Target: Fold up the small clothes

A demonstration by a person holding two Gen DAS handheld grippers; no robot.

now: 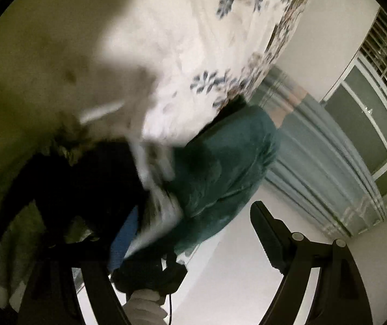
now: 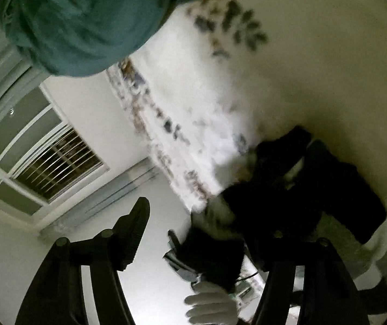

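Note:
Both views are tilted and blurred by motion. In the left wrist view, my left gripper [image 1: 166, 224] is open; its right finger [image 1: 269, 238] stands clear, the left one is hidden in dark cloth. A small dark garment [image 1: 85, 184] hangs at the left, with a white floral cloth [image 1: 193, 67] behind it. The other gripper, held in a white-gloved hand [image 1: 144, 308], shows at the bottom. In the right wrist view, my right gripper [image 2: 201, 233] is open; its left finger [image 2: 136, 233] stands clear. The dark garment [image 2: 302, 184] lies against the right finger. A white-gloved hand [image 2: 209, 306] holds the other gripper below.
A teal cloth [image 1: 226, 162] hangs beyond the floral cloth; it also shows in the right wrist view [image 2: 85, 21]. A barred window [image 1: 377, 81] and pale curtain [image 1: 315, 162] are on the wall; the window also shows in the right wrist view [image 2: 44, 157].

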